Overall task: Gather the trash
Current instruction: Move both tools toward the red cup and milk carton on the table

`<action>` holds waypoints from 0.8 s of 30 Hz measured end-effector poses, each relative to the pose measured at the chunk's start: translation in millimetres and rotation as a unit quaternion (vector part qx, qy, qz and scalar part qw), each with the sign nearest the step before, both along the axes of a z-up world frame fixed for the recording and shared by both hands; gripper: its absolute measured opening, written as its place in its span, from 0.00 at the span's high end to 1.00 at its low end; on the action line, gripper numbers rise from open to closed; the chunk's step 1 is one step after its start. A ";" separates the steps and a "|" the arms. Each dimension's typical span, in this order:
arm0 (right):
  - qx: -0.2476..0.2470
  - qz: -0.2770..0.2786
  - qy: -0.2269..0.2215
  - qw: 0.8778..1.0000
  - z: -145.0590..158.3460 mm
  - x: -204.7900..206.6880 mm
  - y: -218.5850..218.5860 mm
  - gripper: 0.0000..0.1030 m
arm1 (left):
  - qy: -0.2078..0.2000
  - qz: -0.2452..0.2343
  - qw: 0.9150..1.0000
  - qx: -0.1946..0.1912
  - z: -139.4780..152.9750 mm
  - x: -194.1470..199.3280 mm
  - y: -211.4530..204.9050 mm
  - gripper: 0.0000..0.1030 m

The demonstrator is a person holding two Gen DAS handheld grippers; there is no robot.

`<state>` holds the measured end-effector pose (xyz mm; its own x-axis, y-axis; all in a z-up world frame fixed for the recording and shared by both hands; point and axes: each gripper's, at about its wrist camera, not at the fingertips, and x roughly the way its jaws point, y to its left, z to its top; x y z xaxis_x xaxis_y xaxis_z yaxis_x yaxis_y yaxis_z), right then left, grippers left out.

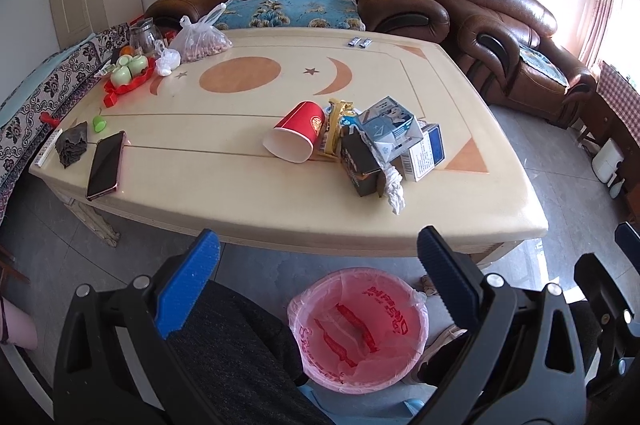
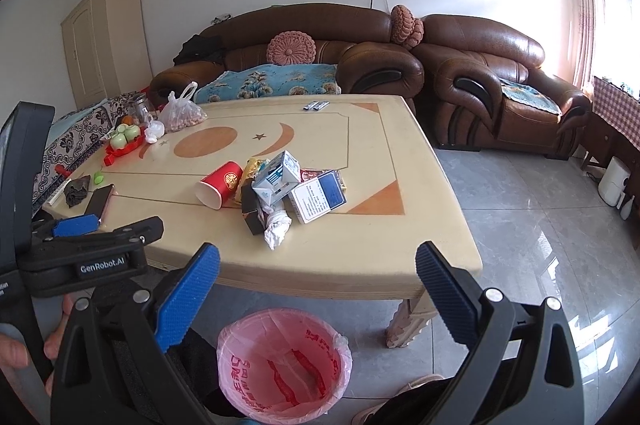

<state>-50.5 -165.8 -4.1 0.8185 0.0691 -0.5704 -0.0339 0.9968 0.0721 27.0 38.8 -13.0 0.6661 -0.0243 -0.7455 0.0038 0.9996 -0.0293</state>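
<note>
Both grippers (image 1: 318,279) (image 2: 318,283) agape, trash pile (image 1: 360,141) well beyond.

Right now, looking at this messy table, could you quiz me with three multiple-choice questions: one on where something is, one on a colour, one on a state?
1. Where is the trash bin?
A. on the table
B. on the floor at the table's near edge
C. on the sofa

2. What colour is the bin's liner bag?
A. pink
B. black
C. green

3. How does the red paper cup sit?
A. upright
B. upside down
C. on its side

Answers: 1 B, the bin stands on the tiles below the table edge. 2 A, pink plastic with red print lines it. 3 C, the cup lies tipped, its white inside facing the camera.
</note>
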 end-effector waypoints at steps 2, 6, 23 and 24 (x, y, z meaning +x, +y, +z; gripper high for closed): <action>0.000 0.008 0.003 1.000 -2.5 6.8 -1.3 0.07 | 0.002 0.004 1.000 -0.002 -1.3 6.5 6.2 0.06; -0.005 0.024 0.005 1.000 -9.3 19.1 -4.7 0.07 | 0.008 0.004 1.000 0.008 -5.2 17.9 10.9 0.06; -0.006 0.061 0.038 0.997 -31.9 81.0 -11.4 0.07 | 0.048 -0.029 0.998 0.029 -24.3 75.2 0.8 0.06; -0.003 0.065 0.040 0.997 -33.0 84.1 -11.5 0.07 | 0.050 -0.031 0.998 0.031 -25.3 78.8 0.6 0.06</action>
